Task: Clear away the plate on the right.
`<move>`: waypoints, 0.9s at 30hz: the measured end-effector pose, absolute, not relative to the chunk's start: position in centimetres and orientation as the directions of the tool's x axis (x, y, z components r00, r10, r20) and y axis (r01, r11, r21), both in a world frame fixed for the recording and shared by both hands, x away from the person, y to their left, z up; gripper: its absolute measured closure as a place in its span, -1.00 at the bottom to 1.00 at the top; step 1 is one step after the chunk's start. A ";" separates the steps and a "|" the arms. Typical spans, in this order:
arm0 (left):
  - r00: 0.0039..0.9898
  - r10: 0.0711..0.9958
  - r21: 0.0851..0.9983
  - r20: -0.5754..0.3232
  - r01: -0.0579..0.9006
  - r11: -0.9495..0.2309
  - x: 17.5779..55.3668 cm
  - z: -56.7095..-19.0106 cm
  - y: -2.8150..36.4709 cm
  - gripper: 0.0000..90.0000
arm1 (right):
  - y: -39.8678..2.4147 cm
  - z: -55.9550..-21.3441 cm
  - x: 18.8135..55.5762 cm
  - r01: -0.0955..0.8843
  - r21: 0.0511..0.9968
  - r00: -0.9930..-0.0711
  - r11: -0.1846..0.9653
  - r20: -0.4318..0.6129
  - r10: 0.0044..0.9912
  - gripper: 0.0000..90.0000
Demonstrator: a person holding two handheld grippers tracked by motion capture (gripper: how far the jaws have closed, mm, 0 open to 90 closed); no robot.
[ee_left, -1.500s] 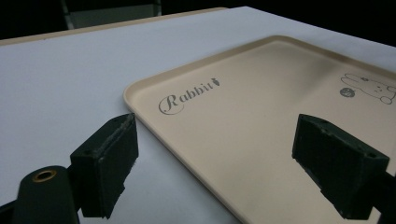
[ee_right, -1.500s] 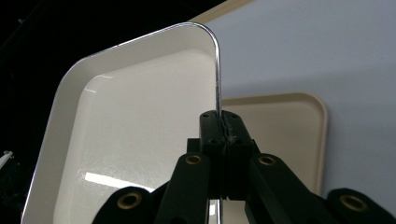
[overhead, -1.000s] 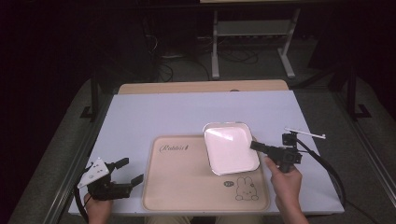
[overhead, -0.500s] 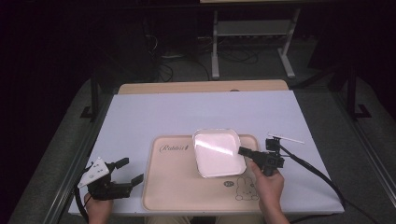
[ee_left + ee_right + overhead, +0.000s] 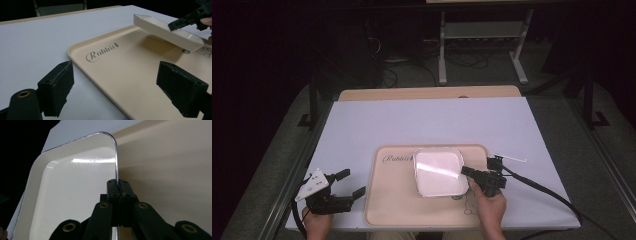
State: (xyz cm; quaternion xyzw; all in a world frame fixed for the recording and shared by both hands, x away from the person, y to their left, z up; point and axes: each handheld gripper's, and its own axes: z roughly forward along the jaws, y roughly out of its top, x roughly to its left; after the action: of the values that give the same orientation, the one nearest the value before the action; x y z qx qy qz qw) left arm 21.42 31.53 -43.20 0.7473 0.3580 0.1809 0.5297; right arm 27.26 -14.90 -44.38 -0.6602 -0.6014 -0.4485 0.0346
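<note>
A white square dish [image 5: 438, 171] hangs tilted just above the beige "Rabbit" tray [image 5: 392, 205], over its middle. My right gripper [image 5: 464, 171] is shut on the dish's right rim. In the right gripper view the two jaws pinch the thin rim [image 5: 119, 186], with the glossy dish [image 5: 75, 195] to the left and the tray [image 5: 170, 170] to the right. My left gripper [image 5: 352, 182] rests open on the table, left of the tray, nothing in it. In the left gripper view its pads [image 5: 56, 90] stand wide apart, facing the tray [image 5: 120, 75] and the raised dish [image 5: 162, 28].
The pale sheet on the table [image 5: 412, 120] is bare beyond the tray, with a wooden strip [image 5: 427, 93] along the far edge. The right gripper's cable [image 5: 542, 190] trails off to the right. A metal rack [image 5: 482, 45] stands on the floor behind.
My right gripper has carried the dish left and down, from over the tray's far right corner to over its middle. The left gripper has stayed put.
</note>
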 end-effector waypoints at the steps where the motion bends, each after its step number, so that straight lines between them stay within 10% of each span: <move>1: 0.678 0.727 0.921 -0.109 0.343 -0.183 21.4 -43.2 31.5 -0.69 | -14.9 -44.4 27.3 0.825 0.494 -0.126 -0.274 0.634 0.763 0.97; 27: 0.681 0.723 0.922 -0.112 0.342 -0.180 21.4 -43.2 31.5 -0.69 | -14.3 -45.5 27.0 0.850 0.461 -0.067 -0.253 0.572 0.818 0.87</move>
State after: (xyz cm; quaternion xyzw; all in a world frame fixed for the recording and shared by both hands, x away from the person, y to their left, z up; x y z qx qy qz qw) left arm 21.41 31.46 -43.18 0.7468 0.3567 0.1789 0.5320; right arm 27.01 -14.34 -45.51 -0.6829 -0.6107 -0.4003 0.0204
